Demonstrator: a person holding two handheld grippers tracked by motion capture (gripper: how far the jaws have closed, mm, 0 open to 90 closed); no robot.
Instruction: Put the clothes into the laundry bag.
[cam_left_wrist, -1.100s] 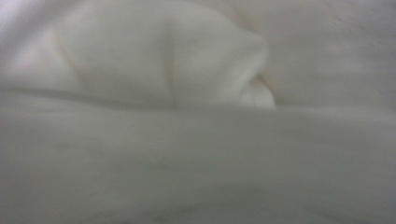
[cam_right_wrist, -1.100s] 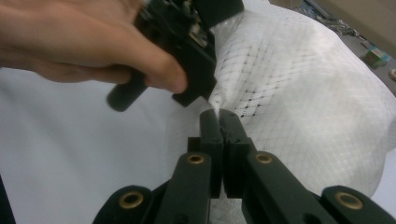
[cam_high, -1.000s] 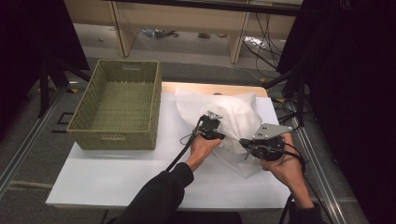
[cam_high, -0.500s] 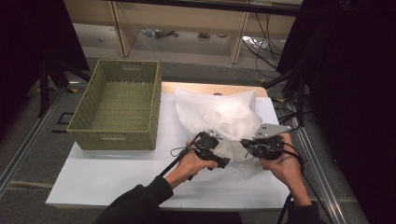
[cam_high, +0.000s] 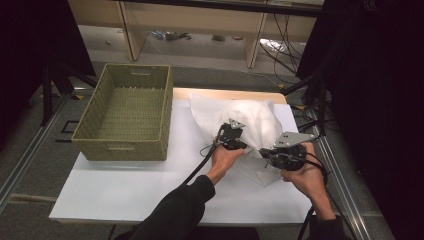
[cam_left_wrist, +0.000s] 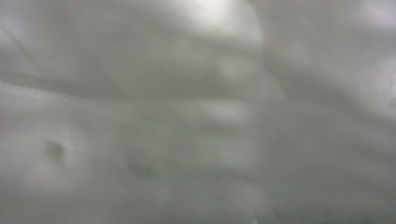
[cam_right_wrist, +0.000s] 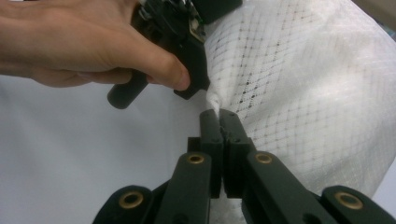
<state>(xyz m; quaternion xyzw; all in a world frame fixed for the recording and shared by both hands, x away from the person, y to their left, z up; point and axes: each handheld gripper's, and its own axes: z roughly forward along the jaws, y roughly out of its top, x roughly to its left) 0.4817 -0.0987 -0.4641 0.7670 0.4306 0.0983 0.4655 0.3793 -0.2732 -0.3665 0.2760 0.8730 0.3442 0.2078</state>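
Since half a second earlier, the left gripper (cam_high: 235, 136) had moved up from the table's near edge onto the white mesh bag (cam_high: 255, 122), its jaws just closing; buried in the cloth, whether they gripped it could not be told. The right gripper (cam_right_wrist: 218, 113), at 4 o'clock from it, pinched a fold of the bag. The basket (cam_high: 125, 115) stood at 9 o'clock of the bag on the table (cam_high: 115, 190).

— What is seen on the surface (cam_high: 125, 200)?
— A white mesh bag (cam_high: 250, 122) is seen, puffed and crumpled, lying at the right side.
— How is it marked?
— A fine diamond grid is woven through it; one fold is pinched.
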